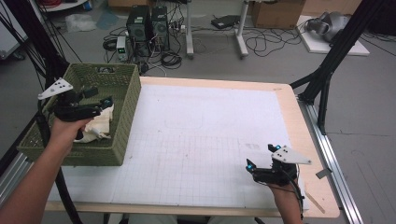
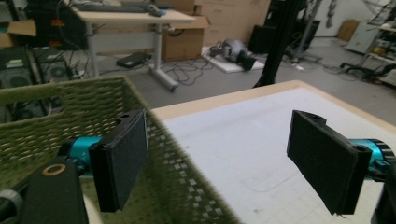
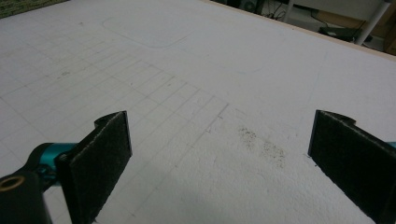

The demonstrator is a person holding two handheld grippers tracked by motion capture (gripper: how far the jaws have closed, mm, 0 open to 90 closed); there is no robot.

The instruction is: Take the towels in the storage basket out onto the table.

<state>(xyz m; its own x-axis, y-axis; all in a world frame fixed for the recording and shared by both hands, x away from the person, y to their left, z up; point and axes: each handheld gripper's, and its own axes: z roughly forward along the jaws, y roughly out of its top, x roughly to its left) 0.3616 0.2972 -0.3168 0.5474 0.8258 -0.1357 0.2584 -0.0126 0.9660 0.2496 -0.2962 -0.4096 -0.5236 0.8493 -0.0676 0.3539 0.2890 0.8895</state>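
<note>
A green woven basket (image 1: 127,122) stands at the table's left edge, with a crumpled white cloth-like thing (image 1: 101,124) inside it. My left gripper (image 1: 100,96) hovers over the basket near its right wall, open, nothing between its jaws. In the left gripper view the basket's rim (image 2: 70,95) runs under my left gripper (image 2: 219,140), one pad over the basket and the other over the white mat (image 2: 252,140). My right gripper (image 1: 261,156) rests low at the mat's front right, open and holding nothing. The right gripper view has my right gripper (image 3: 219,149) over bare gridded mat (image 3: 177,70).
The white gridded mat (image 1: 205,130) covers most of the wooden table. Dark specks (image 3: 264,147) mark the mat ahead of the right jaws. Black frame posts (image 1: 327,70) stand off the right edge. Computer towers (image 1: 147,28) and cables lie on the floor behind.
</note>
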